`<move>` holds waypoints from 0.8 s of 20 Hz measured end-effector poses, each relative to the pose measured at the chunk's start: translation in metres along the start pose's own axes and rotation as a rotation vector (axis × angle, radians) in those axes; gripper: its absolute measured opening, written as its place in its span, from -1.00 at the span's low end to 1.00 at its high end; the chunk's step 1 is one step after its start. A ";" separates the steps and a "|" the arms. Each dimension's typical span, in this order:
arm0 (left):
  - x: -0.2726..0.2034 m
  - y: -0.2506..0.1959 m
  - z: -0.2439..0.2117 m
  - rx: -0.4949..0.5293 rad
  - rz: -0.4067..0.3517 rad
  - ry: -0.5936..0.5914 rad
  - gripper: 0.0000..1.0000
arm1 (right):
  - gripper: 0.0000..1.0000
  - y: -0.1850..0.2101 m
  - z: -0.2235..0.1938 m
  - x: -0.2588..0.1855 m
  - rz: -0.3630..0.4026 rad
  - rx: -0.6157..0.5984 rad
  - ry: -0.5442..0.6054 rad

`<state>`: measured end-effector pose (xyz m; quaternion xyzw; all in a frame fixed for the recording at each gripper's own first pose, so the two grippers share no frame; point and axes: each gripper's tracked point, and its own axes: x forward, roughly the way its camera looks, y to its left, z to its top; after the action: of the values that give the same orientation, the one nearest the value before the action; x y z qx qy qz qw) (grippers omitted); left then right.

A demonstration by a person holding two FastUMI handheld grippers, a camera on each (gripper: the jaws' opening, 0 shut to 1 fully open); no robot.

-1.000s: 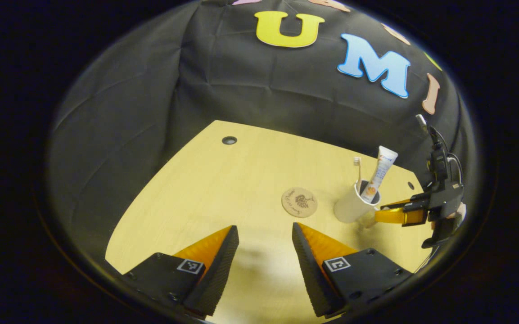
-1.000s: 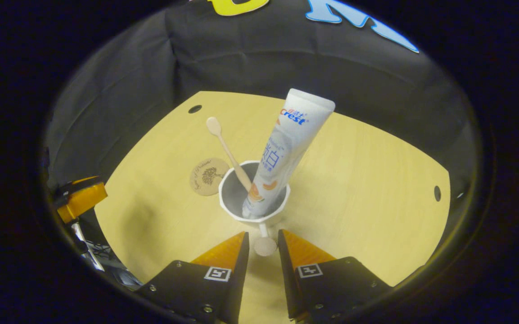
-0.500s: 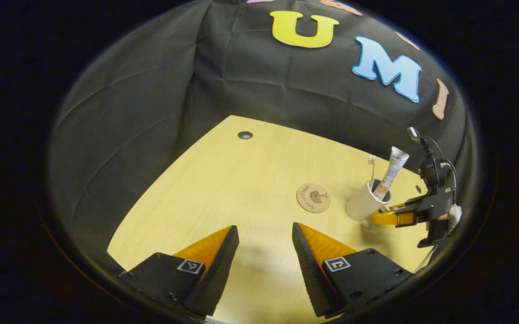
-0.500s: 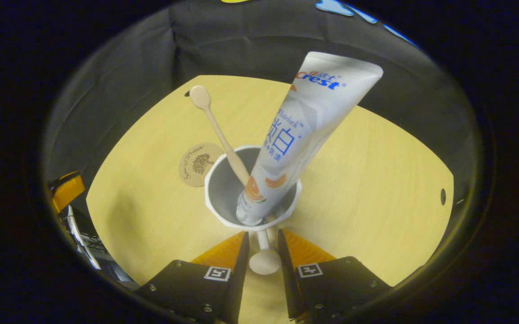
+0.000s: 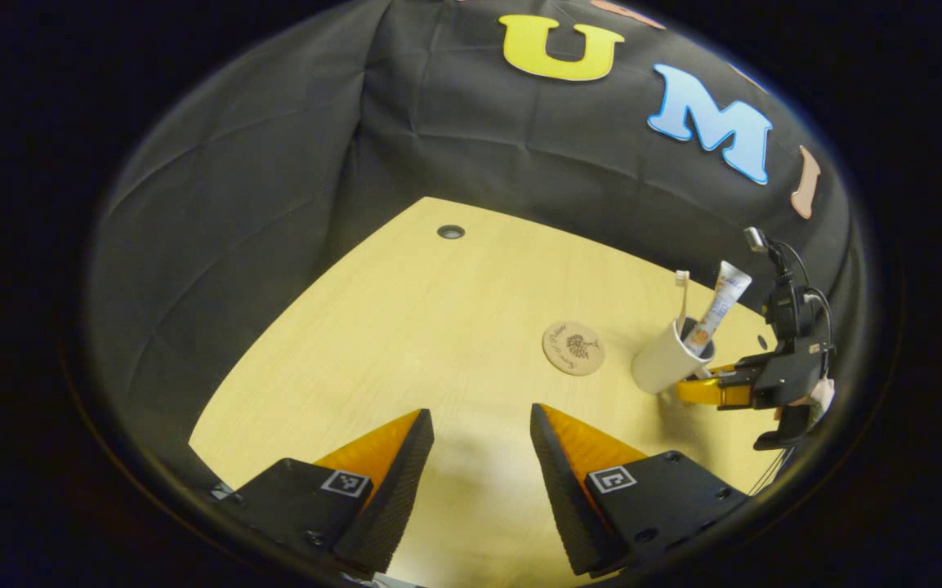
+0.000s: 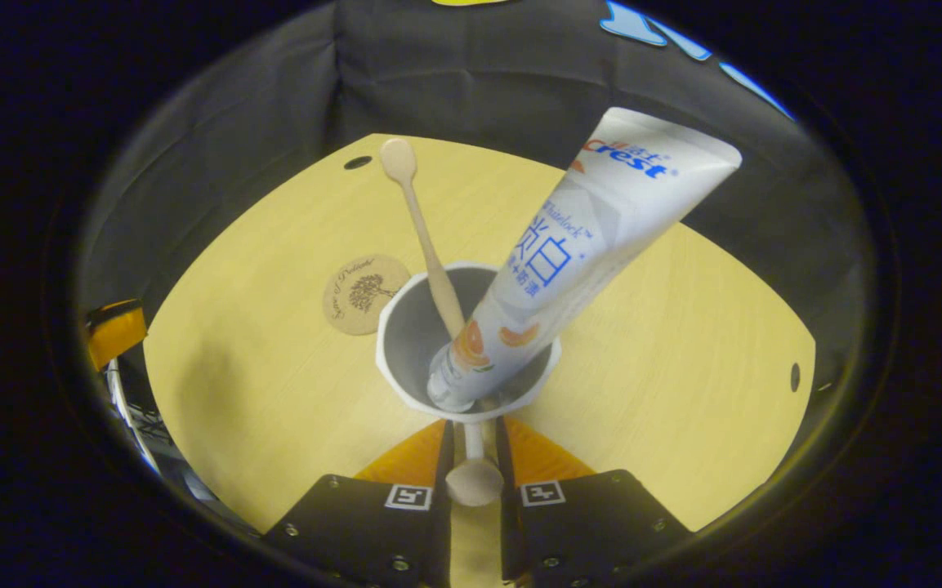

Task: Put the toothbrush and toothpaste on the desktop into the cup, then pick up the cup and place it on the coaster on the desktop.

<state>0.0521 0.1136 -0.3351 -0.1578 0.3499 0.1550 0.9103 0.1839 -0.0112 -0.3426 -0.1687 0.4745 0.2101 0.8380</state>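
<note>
In the right gripper view, your right gripper point(image 6: 473, 457) sits closest, its two fingers drawn in narrow on either side of the cup's handle point(image 6: 475, 478), which ends in a round knob between them; they look to be touching it, so you appear to have the handle pinched. Just past the fingertips is the cup point(image 6: 468, 347), white with a grey inside, standing on the desk point(image 6: 683, 327). Inside it the toothpaste point(image 6: 569, 253) rests cap down and leans toward the right, and the toothbrush point(image 6: 426, 245) leans the other way, its head up toward the far edge of the desk. The coaster point(image 6: 365, 282) lies flat on the desk just beside the cup, to its left and a little farther off; the cup is not on it. In the left gripper view, your left gripper point(image 5: 480, 457) hangs above the near part of the desk with its fingers spread wide and nothing between them. Farther out in that view you see the coaster point(image 5: 573, 348), then the cup point(image 5: 671, 359) with the toothbrush point(image 5: 681, 298) and toothpaste point(image 5: 722, 302) sticking up, and your right gripper point(image 5: 703, 390) against the cup's side.
</note>
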 end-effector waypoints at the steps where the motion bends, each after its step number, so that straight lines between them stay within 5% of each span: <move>1: 0.001 -0.002 0.002 0.004 0.000 -0.001 0.65 | -0.51 0.002 0.000 -0.003 0.001 0.000 -0.006; 16: -0.026 0.027 -0.015 -0.026 0.038 0.005 0.65 | -0.66 0.015 0.027 -0.025 -0.037 0.042 -0.112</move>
<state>0.0139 0.1279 -0.3331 -0.1632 0.3529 0.1763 0.9043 0.1837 0.0100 -0.3092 -0.1476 0.4280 0.1937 0.8703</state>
